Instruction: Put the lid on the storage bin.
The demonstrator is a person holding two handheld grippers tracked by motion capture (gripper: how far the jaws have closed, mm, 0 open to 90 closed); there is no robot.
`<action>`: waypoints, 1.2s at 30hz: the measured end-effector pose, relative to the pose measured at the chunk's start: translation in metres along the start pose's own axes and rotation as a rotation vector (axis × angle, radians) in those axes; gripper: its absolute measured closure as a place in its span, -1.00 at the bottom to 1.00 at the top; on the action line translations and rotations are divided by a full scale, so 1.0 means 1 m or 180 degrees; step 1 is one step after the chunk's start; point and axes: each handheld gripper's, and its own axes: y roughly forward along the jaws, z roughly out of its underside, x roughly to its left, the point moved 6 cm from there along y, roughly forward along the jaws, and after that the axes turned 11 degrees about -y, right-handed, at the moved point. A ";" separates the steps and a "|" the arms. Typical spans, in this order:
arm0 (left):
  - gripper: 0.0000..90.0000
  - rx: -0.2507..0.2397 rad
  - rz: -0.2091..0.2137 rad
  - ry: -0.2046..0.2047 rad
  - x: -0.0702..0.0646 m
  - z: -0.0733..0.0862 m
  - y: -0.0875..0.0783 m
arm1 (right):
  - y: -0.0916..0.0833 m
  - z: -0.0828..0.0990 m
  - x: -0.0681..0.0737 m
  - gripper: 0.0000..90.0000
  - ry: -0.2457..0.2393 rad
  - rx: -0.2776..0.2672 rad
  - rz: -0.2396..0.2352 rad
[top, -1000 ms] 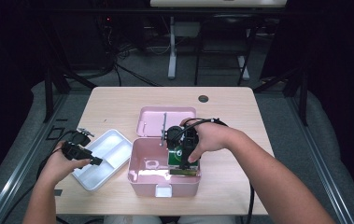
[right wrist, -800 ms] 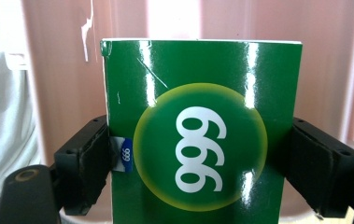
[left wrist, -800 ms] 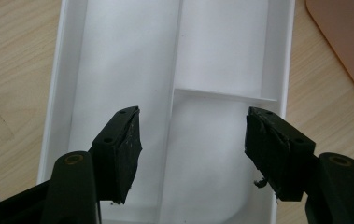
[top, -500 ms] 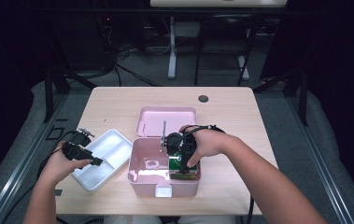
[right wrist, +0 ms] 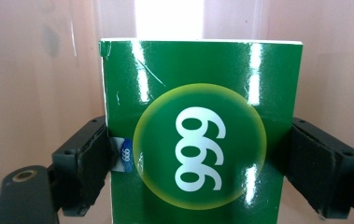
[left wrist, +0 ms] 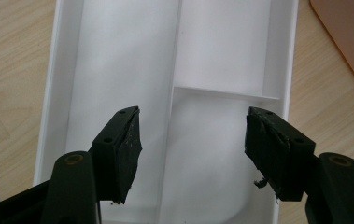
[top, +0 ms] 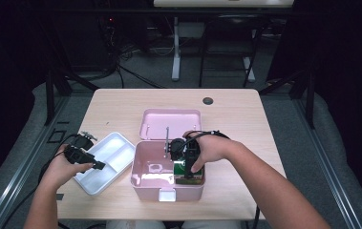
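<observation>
On the pale wood-grain tabletop [top: 121, 107]: pink plastic box [top: 150, 179], rounded corners, smooth glossy walls, its matching lid [top: 169, 121] lying flat just behind it. Right gripper [top: 186, 160] reaches down inside the box; jaws closed on the two sides of a glossy green carton [right wrist: 202, 140], flat-faced, square-edged, printed with a yellow-rimmed circle and white digits, a small blue sticker at one edge. The carton sits in the right part of the box. Left of the box, touching or nearly so, a white rectangular tray [left wrist: 118, 70], matte, thin dividers forming compartments. Left gripper [left wrist: 193, 149] hovers over the tray, jaws wide apart, holding nothing; black pads [left wrist: 128, 149] scuffed and crumbly
</observation>
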 end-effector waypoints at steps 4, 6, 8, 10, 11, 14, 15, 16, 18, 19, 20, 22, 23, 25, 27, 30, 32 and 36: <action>-0.20 0.0016 -0.0006 0.0014 0.000 0.000 0.000 | 0.003 0.003 -0.002 -0.73 0.0064 0.0040 0.0013; -0.20 0.0015 -0.0002 0.0014 0.000 0.000 0.000 | 0.002 0.003 -0.002 -0.78 0.0068 0.0049 0.0017; -0.20 0.0015 0.0001 0.0021 0.000 0.000 0.001 | 0.000 0.003 -0.002 -0.84 0.0098 0.0035 0.0016; -0.20 0.0015 0.0000 0.0014 0.000 0.000 0.001 | -0.002 0.003 -0.002 -0.84 0.0106 0.0005 0.0029; -0.20 0.0009 0.0003 0.0006 -0.001 0.000 0.001 | -0.004 0.004 0.000 -0.83 0.0112 0.0009 0.0014; -0.20 0.0019 0.0003 0.0015 0.000 0.000 0.001 | -0.007 0.004 0.000 -0.78 0.0106 -0.0041 0.0036; -0.20 0.0021 0.0003 0.0015 0.000 0.000 0.001 | -0.008 0.004 0.000 -0.78 0.0111 -0.0055 0.0036; -0.20 0.0021 0.0003 0.0015 0.000 0.000 0.001 | -0.010 0.004 0.000 -0.78 0.0132 -0.0061 0.0028; -0.20 0.0021 0.0002 0.0015 0.000 0.000 0.001 | -0.012 0.004 0.001 -0.76 0.0127 -0.0078 0.0033; -0.20 0.0016 0.0004 0.0007 -0.001 0.000 0.001 | -0.016 0.004 0.001 -0.72 0.0120 -0.0122 0.0053; -0.20 0.0024 0.0003 0.0017 0.000 0.000 0.001 | -0.016 0.004 0.001 -0.72 0.0120 -0.0122 0.0053; -0.20 0.0027 0.0001 0.0020 0.000 0.000 0.001 | -0.021 0.004 0.002 -0.71 0.0117 -0.0145 0.0066; -0.20 0.0019 0.0002 0.0016 0.000 0.000 0.001 | -0.023 0.004 0.002 -0.71 0.0113 -0.0164 0.0079; -0.20 0.0018 0.0011 0.0018 -0.001 0.000 0.001 | -0.028 0.005 0.003 -0.69 0.0109 -0.0186 0.0083; -0.20 0.0017 0.0007 0.0014 0.000 0.000 0.001 | -0.035 0.007 0.003 -0.69 0.0139 -0.0224 0.0103; -0.20 0.0015 0.0009 0.0009 -0.001 0.000 0.002 | -0.039 0.010 0.003 -0.69 0.0141 -0.0225 0.0123; -0.20 0.0021 0.0008 0.0012 -0.001 0.000 0.003 | -0.044 0.013 0.005 -0.69 0.0157 -0.0249 0.0154; -0.20 0.0041 -0.0003 0.0023 0.000 0.000 0.003 | -0.048 0.016 0.007 -0.68 0.0151 -0.0252 0.0165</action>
